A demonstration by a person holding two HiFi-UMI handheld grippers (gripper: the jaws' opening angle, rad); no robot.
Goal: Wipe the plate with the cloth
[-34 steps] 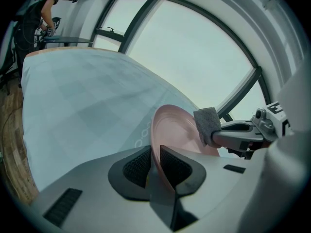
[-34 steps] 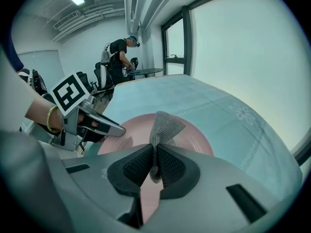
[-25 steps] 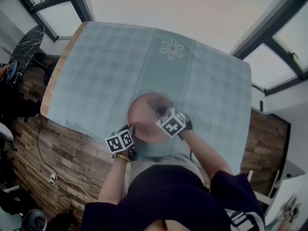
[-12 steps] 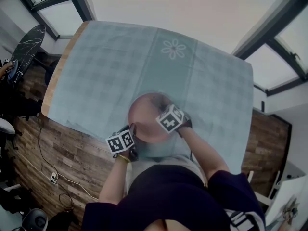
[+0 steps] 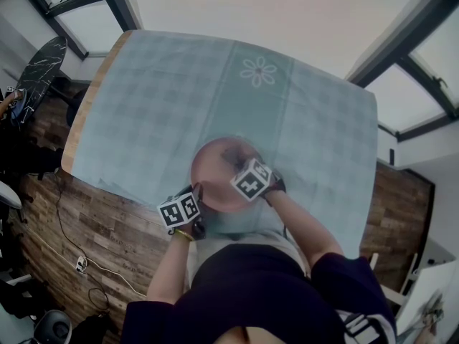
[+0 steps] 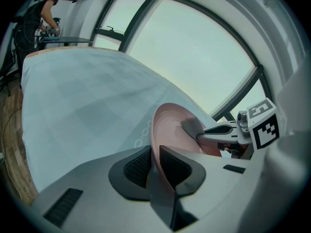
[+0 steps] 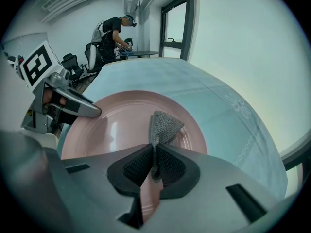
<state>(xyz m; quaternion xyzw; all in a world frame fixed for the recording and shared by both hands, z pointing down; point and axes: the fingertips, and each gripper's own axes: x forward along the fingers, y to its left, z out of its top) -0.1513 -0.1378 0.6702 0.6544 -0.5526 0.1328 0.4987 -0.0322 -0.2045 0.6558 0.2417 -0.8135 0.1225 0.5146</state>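
A pink plate [image 5: 219,172] lies near the table's front edge on a pale blue checked tablecloth [image 5: 158,99]. My left gripper [image 6: 154,166] is shut on the plate's near-left rim [image 6: 163,130], seen edge-on in the left gripper view. My right gripper [image 7: 154,167] is shut on a small grey knitted cloth [image 7: 163,125], whose free end rests on the plate [image 7: 116,125] right of its middle. In the head view the right gripper [image 5: 244,169] sits over the plate's right half and the left gripper [image 5: 195,196] at its lower left edge.
The tablecloth bears a flower print [image 5: 257,72] at the far middle. The wooden table edge [image 5: 79,120] shows at the left, with plank floor and cables [image 5: 72,249] below. A person [image 7: 114,33] stands at a far desk. Windows run behind the table.
The right gripper with the cloth has shifted slightly across the plate, first right and then back toward the near side. The left gripper and plate have stayed put.
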